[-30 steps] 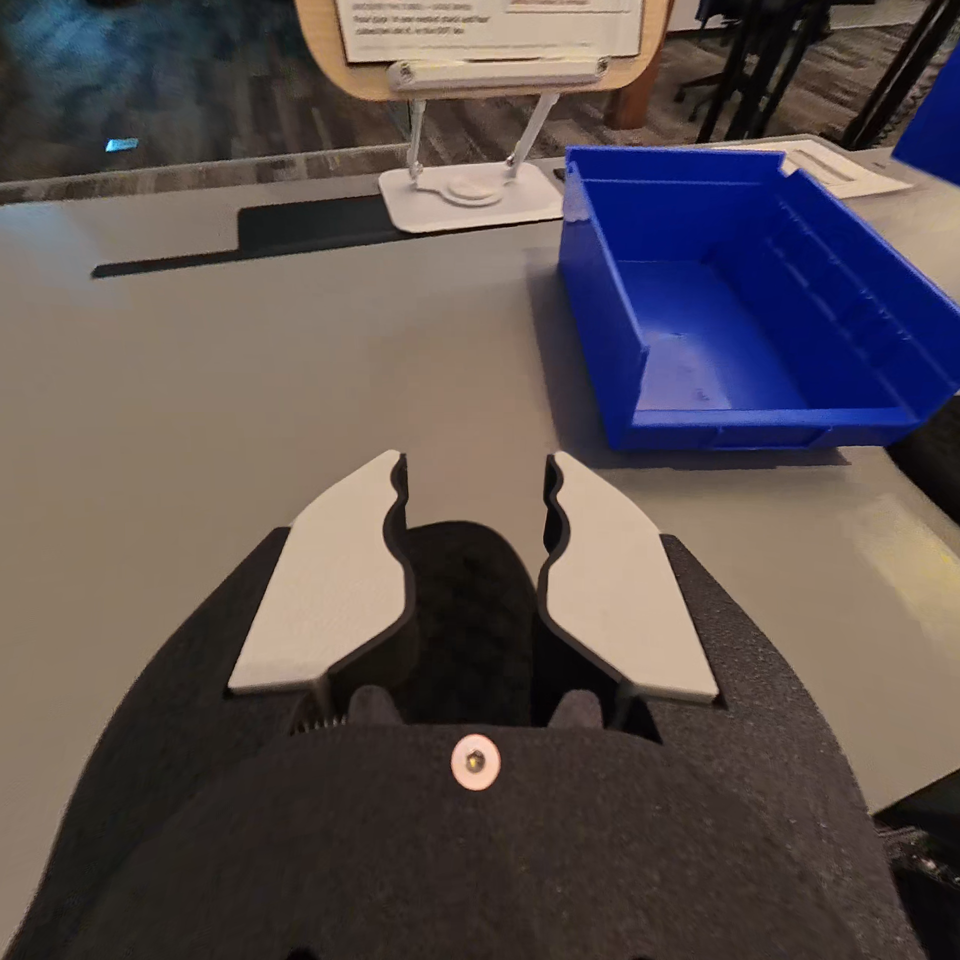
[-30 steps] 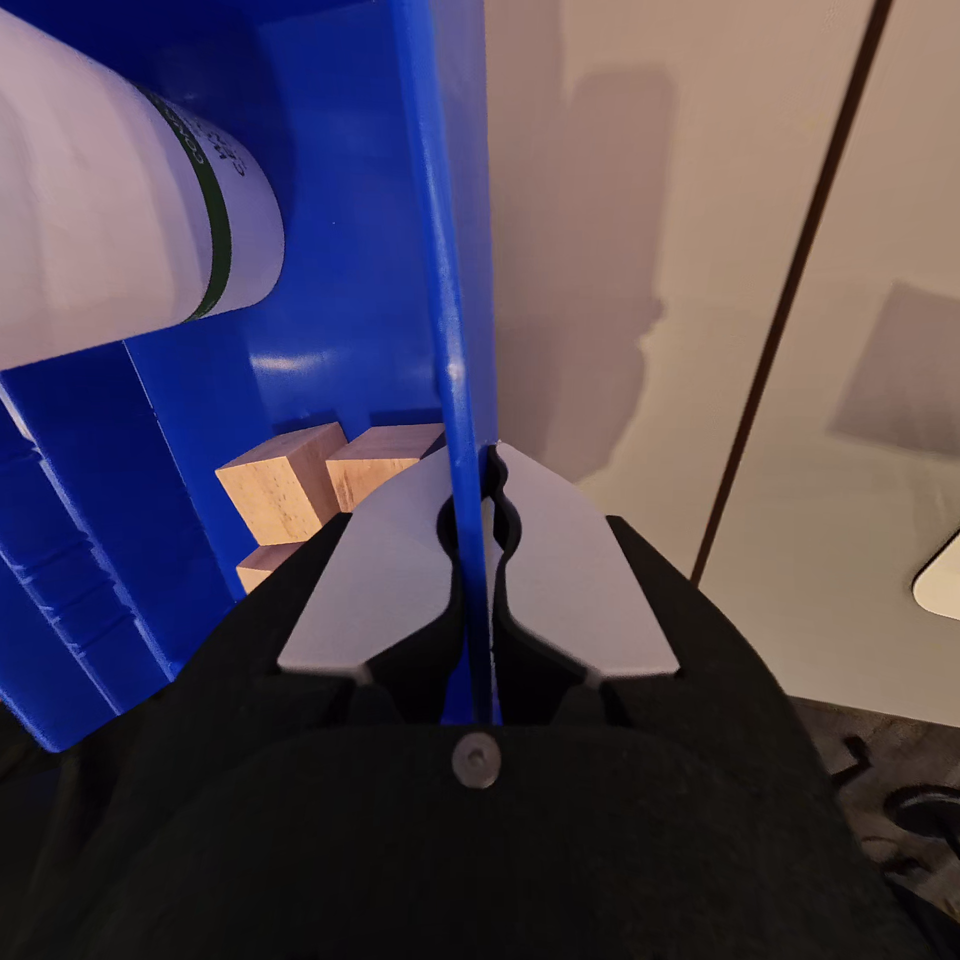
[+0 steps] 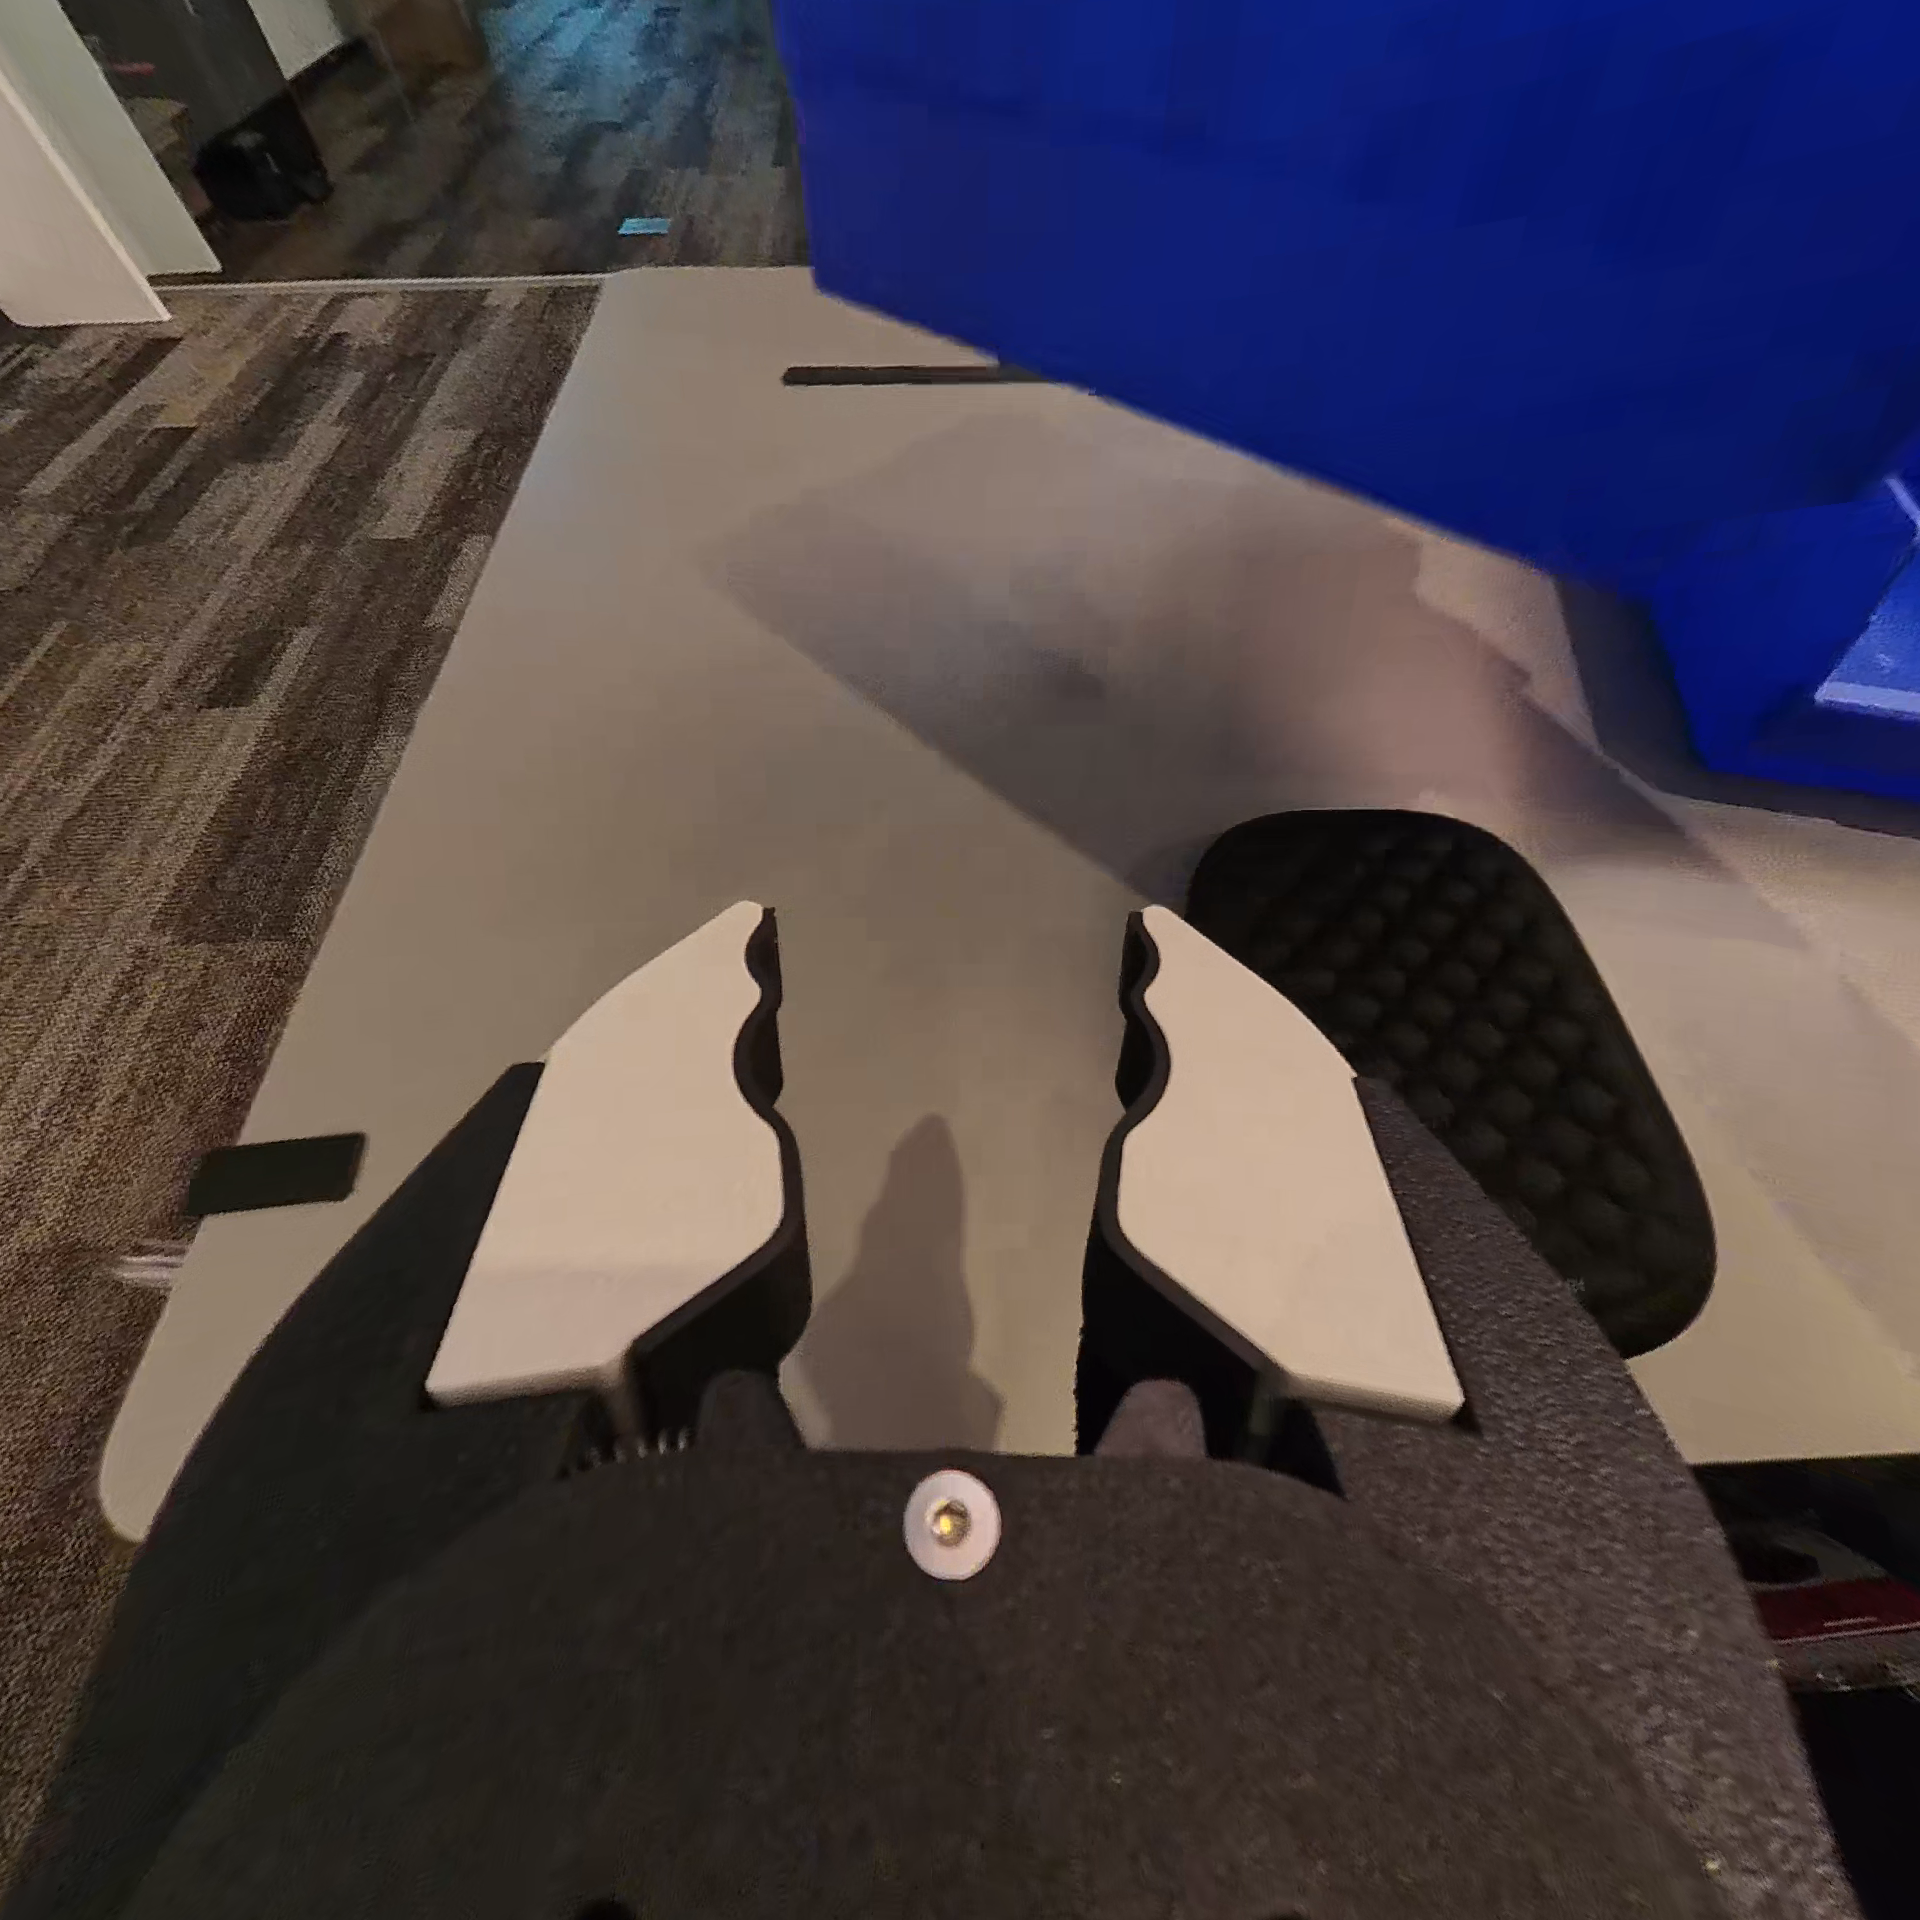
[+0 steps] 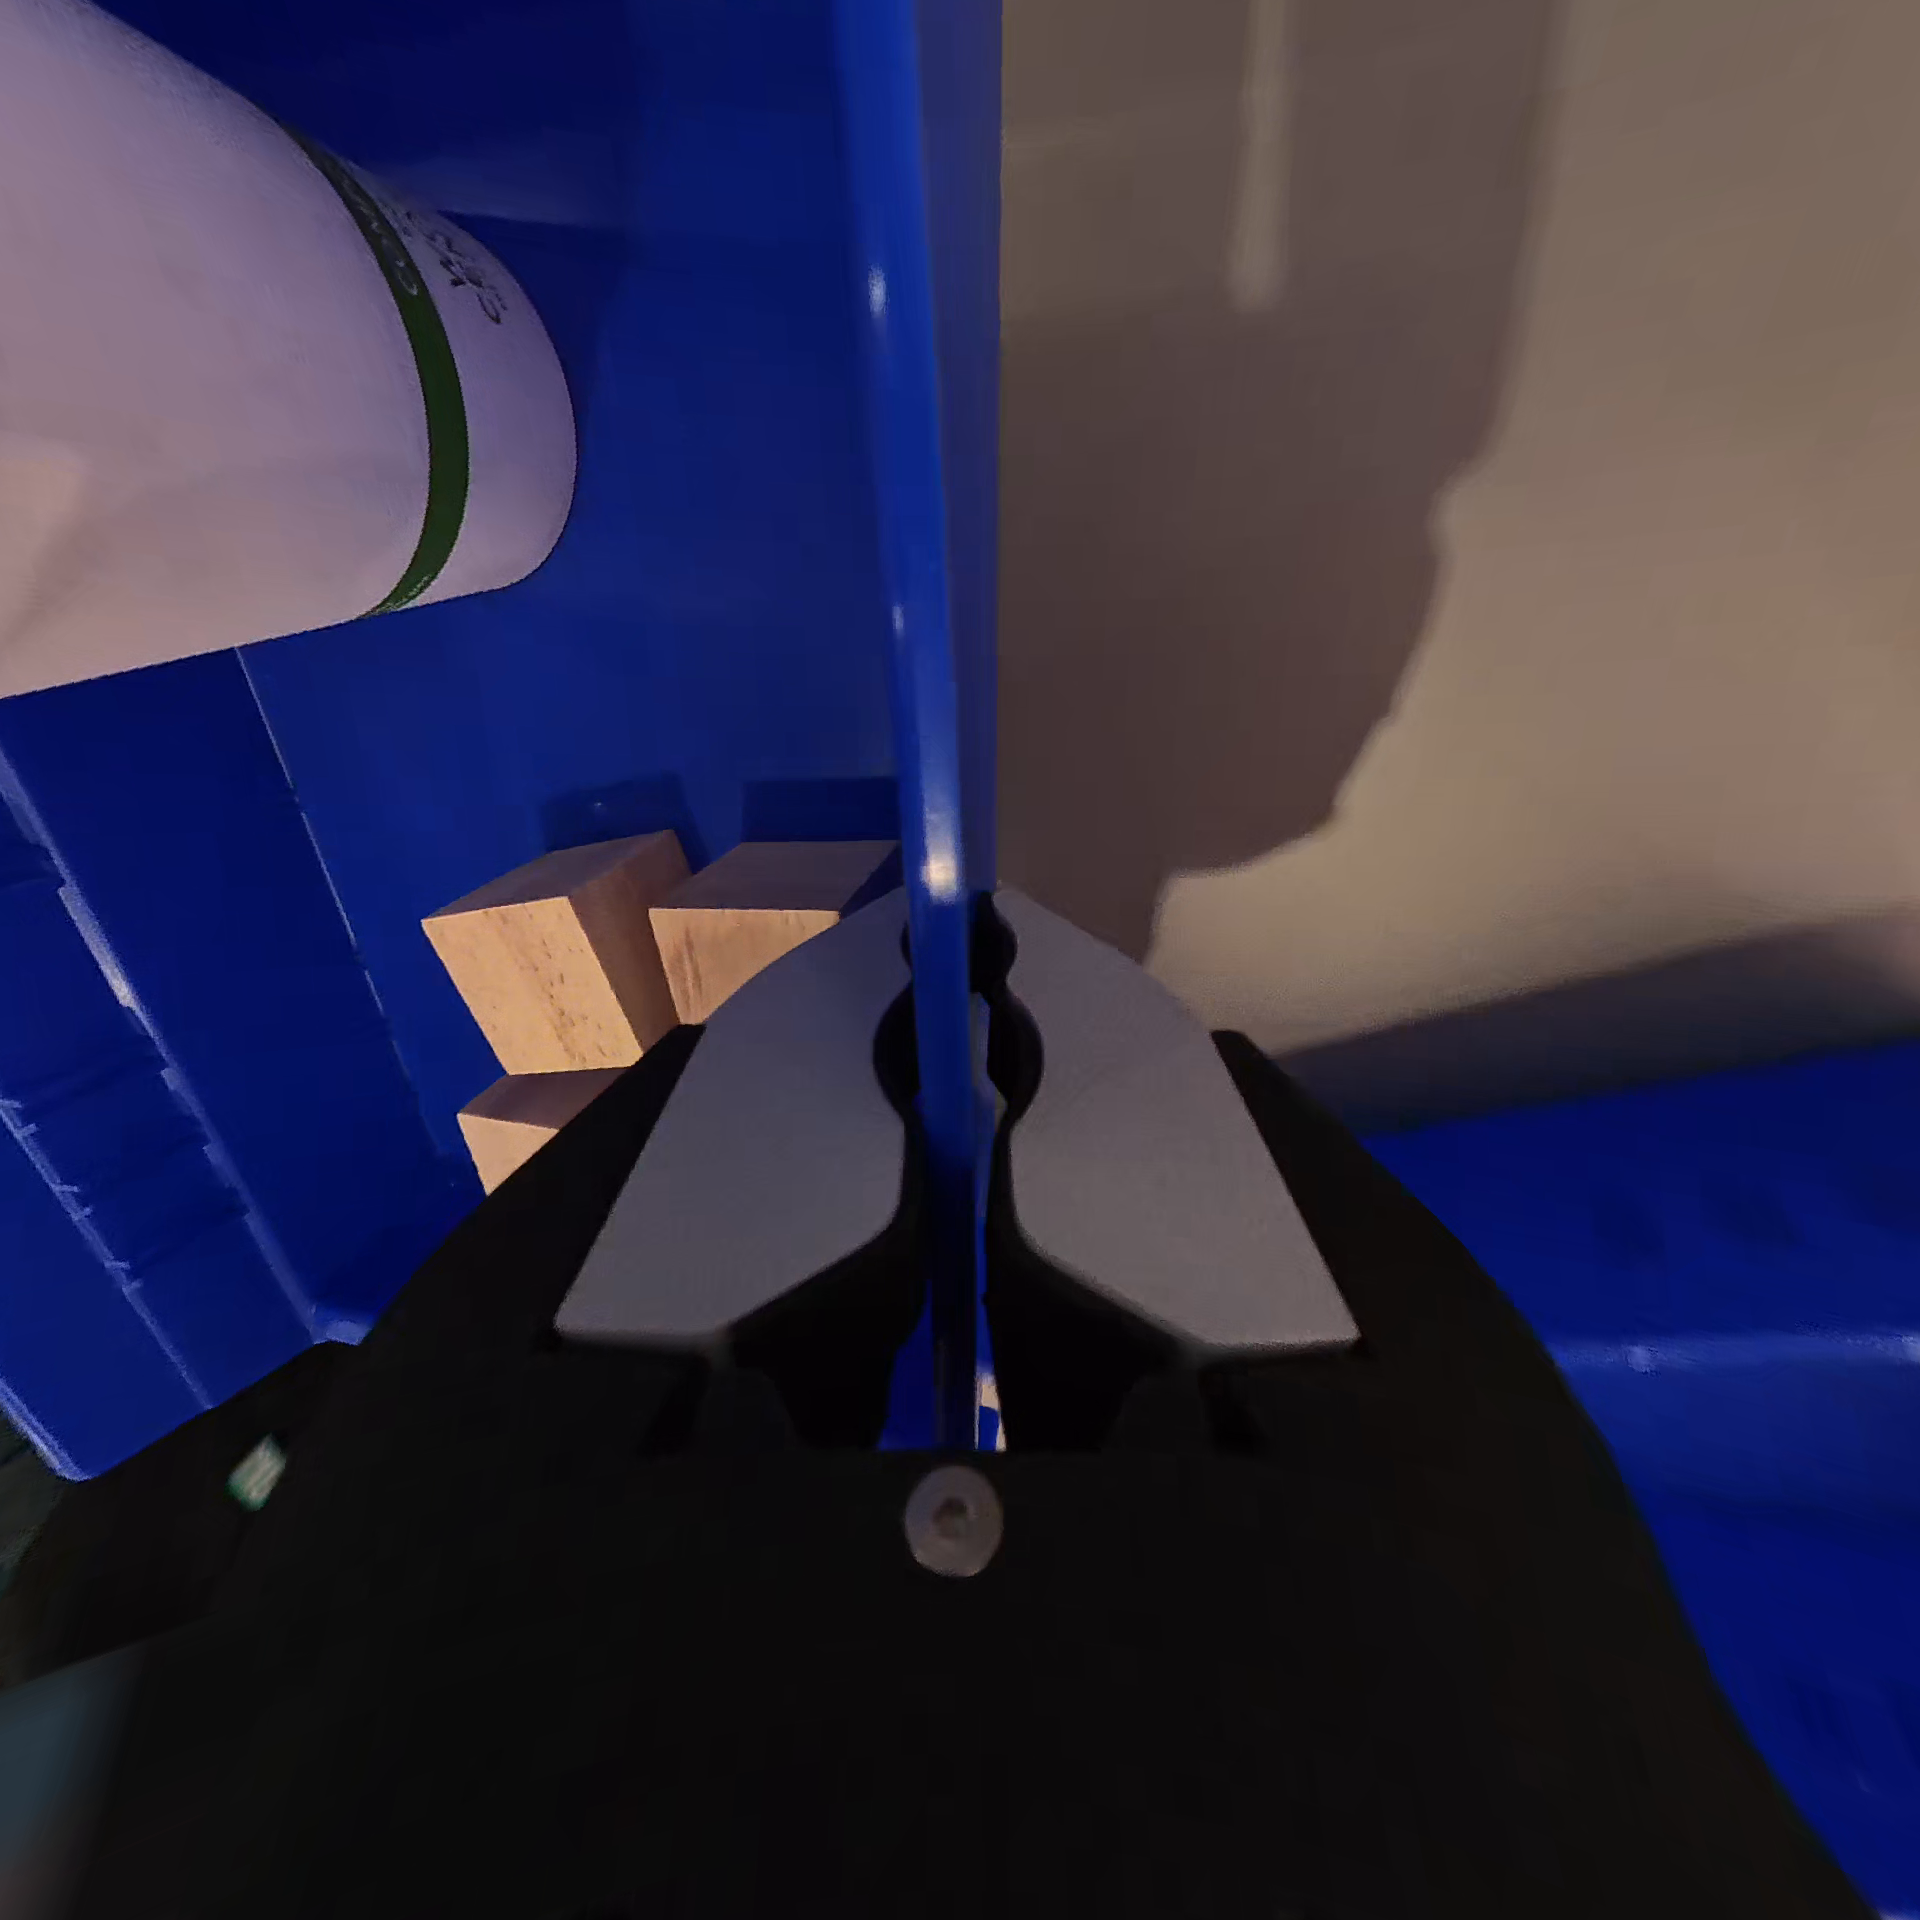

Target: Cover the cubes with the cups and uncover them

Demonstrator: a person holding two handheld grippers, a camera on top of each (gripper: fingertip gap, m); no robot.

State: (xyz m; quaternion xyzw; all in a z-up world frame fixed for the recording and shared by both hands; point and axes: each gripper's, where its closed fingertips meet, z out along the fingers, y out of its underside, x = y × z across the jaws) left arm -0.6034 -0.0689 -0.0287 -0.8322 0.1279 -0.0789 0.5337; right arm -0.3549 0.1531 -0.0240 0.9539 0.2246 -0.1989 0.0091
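The right gripper (image 4: 951, 914) is clamped on the bin (image 4: 914, 520) wall to carry the cubes (image 4: 551, 956) and cup (image 4: 260, 416); the left gripper (image 3: 948, 920) waits apart, empty.

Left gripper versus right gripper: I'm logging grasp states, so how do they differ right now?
The left gripper is open and holds nothing; the right gripper is shut on the blue bin's wall. The left gripper is over bare grey table; the right gripper is beside the wooden cubes and a cup in that bin. Both have pale fingers on black bodies.
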